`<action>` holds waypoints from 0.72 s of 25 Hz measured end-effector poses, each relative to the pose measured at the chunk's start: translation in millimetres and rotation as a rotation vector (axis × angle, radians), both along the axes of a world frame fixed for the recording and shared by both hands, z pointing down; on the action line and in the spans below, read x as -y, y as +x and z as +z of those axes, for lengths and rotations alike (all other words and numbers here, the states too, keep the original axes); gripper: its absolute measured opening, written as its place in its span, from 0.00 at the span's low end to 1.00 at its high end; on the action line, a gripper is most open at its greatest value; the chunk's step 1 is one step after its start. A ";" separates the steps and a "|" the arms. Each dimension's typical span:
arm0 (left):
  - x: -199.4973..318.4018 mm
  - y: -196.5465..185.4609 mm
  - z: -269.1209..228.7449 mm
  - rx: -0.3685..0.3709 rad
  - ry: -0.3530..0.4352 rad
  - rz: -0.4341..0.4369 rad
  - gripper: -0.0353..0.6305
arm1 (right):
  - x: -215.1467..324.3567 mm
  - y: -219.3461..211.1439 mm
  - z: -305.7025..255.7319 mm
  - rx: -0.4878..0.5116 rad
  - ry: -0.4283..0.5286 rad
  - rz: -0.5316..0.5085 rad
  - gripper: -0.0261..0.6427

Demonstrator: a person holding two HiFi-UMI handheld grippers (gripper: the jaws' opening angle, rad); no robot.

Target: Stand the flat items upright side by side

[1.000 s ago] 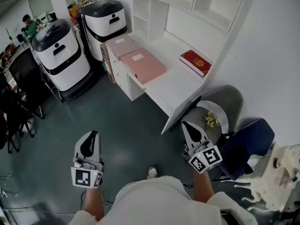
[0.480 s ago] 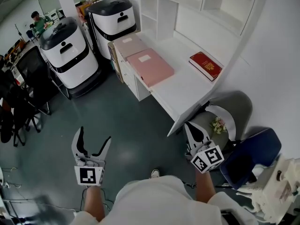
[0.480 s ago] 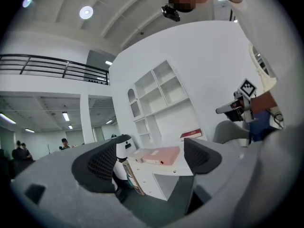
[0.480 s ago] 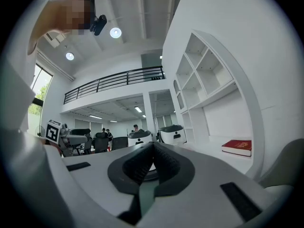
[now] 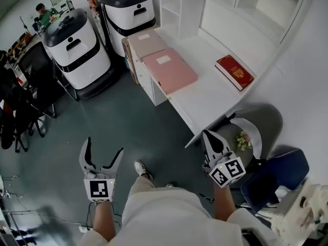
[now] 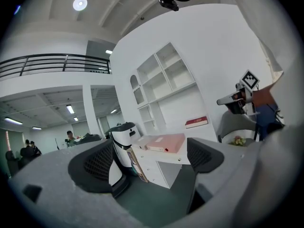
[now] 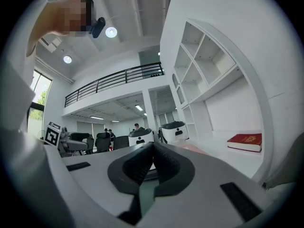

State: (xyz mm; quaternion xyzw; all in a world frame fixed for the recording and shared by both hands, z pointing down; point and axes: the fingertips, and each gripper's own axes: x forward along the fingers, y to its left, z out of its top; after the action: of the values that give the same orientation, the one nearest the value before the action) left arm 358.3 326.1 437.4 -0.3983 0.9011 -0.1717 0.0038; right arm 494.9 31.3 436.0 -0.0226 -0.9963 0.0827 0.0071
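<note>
On the bench (image 5: 205, 94) ahead of me, a near folder (image 5: 170, 70) lies flat beside a far folder (image 5: 147, 43); a book (image 5: 234, 72) lies to their right, well apart.

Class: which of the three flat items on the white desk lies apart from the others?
The red book, alone by the wall; the two pink folders lie side by side at the desk's far end.

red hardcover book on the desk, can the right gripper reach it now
Probably not yet: the right gripper, jaws shut, hangs short of the white desk. Nothing blocks the red hardcover book, though.
</note>
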 end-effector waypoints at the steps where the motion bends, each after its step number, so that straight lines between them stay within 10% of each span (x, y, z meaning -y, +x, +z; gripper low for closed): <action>1: 3.0 -8.3 5.6 -0.017 0.005 0.001 0.77 | 2.5 -6.4 1.1 -0.005 0.000 0.007 0.04; 18: 112.4 -296.7 28.9 -0.068 0.019 0.354 0.77 | 30.9 -231.9 -18.7 -0.107 0.049 0.270 0.04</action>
State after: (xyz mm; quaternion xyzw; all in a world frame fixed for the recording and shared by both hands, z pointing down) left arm 61.5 213.7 466.3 -0.5561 0.8181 -0.1464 0.0073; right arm 263.0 0.4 417.3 0.1165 -0.9902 0.0595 0.0498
